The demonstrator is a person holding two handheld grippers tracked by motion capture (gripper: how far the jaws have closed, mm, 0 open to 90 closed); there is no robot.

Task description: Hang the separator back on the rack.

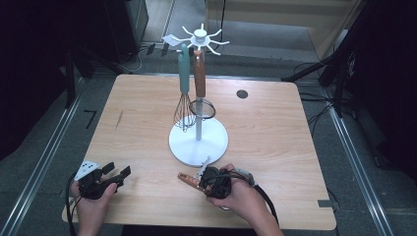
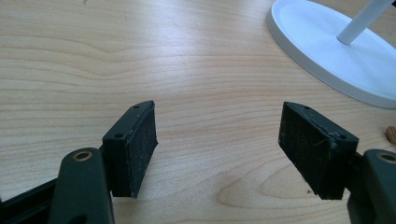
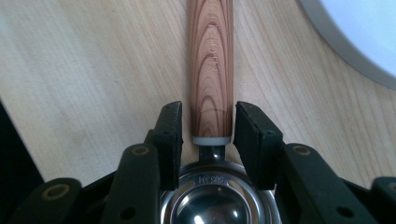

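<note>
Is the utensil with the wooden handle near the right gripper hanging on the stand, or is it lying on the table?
Lying on the table. The wooden-handled utensil rests flat on the wood, off the stand, with the right gripper jaws on either side of its handle.

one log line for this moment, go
left gripper: open, idle | right gripper: around wooden-handled utensil, on table | rack: whisk, strainer

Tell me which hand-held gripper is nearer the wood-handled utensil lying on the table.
Right. The right hand-held gripper straddles the wood-handled utensil; the left hand-held gripper sits open, well apart.
</note>
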